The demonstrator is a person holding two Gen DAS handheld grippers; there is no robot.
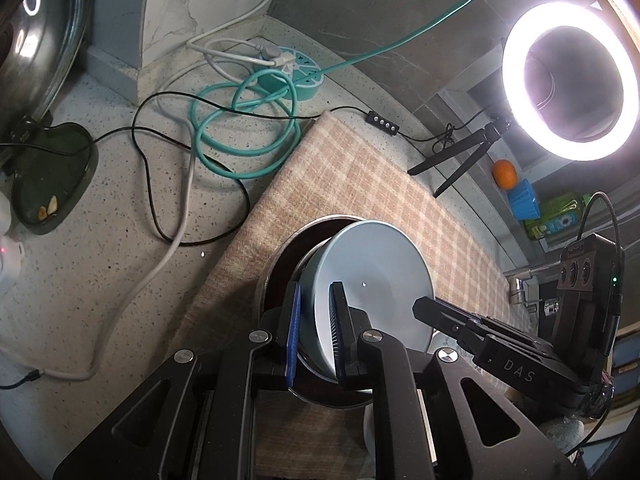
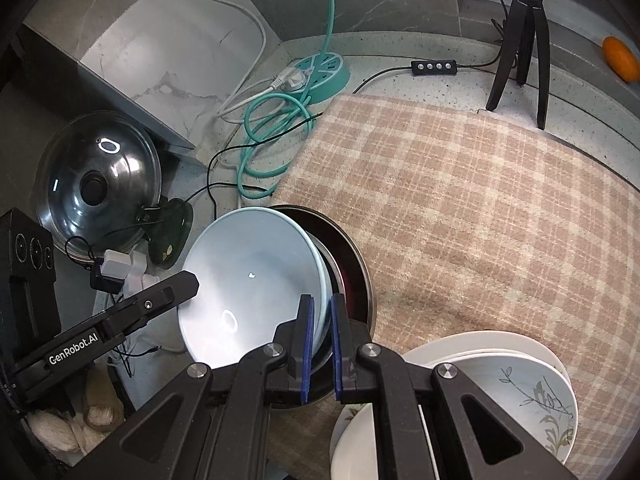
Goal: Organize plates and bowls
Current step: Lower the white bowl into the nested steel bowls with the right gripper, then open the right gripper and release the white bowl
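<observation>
A pale blue bowl (image 1: 376, 272) is held tilted over a dark metal-rimmed bowl (image 1: 280, 264) on the checked cloth. My left gripper (image 1: 316, 320) is shut on the blue bowl's near-left rim. My right gripper (image 2: 322, 328) is shut on the opposite rim of the same blue bowl (image 2: 248, 276), with the dark bowl (image 2: 352, 268) just behind it. The right gripper's body shows in the left wrist view (image 1: 480, 332); the left gripper's body shows in the right wrist view (image 2: 120, 320). White plates with a leaf pattern (image 2: 520, 392) are stacked at the lower right.
The checked cloth (image 2: 480, 208) covers the counter's right part. A teal power strip (image 1: 288, 68) with coiled cables, a ring light (image 1: 568, 80) on a tripod, a pot lid (image 2: 96, 176), a dark dish (image 1: 48, 176) and an orange (image 1: 505, 174) stand around.
</observation>
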